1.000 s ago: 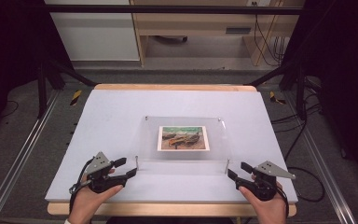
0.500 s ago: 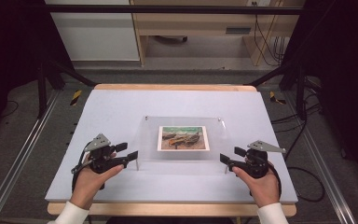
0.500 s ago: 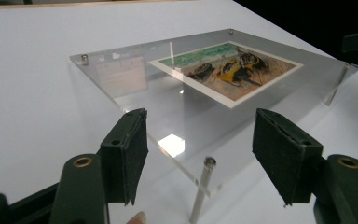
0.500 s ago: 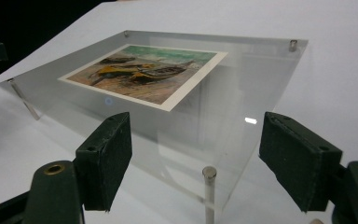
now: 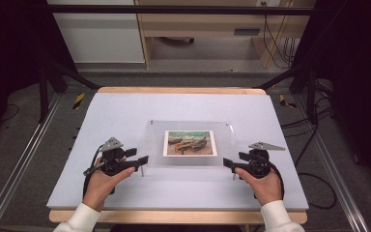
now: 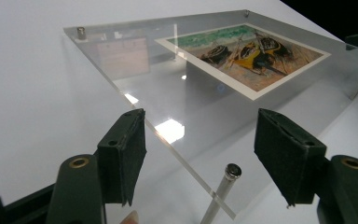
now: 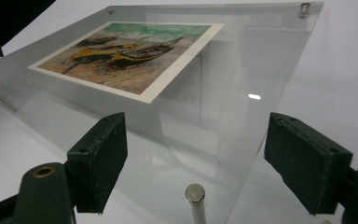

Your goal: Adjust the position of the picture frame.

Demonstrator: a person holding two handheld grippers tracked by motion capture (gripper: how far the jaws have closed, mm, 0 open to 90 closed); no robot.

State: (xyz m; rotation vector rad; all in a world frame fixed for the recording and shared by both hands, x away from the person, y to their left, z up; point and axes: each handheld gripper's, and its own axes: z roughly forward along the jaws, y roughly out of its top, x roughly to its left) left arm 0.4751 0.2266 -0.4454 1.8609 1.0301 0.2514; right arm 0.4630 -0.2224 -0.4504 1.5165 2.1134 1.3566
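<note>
Both hands have come forward from the table's near edge since the earlier frames, closing in on the clear acrylic picture frame from either side. In the high view, it lies flat at the middle of the white table, a print of beached boats sandwiched inside; the left gripper points at its near-left corner, the right gripper at its near-right corner, neither touching.

In the left gripper view, the jaws stand apart with nothing pressed between them; a metal standoff pin at the frame's corner sits between the pads.

In the right gripper view, the jaws have just been opening and stand wide, another standoff pin rising between them, untouched.

Done well, each gripper would likely centre on its corner pin or edge and close level, both together, so the panel does not tilt or skid. No brand, label or writing can be read.
</note>
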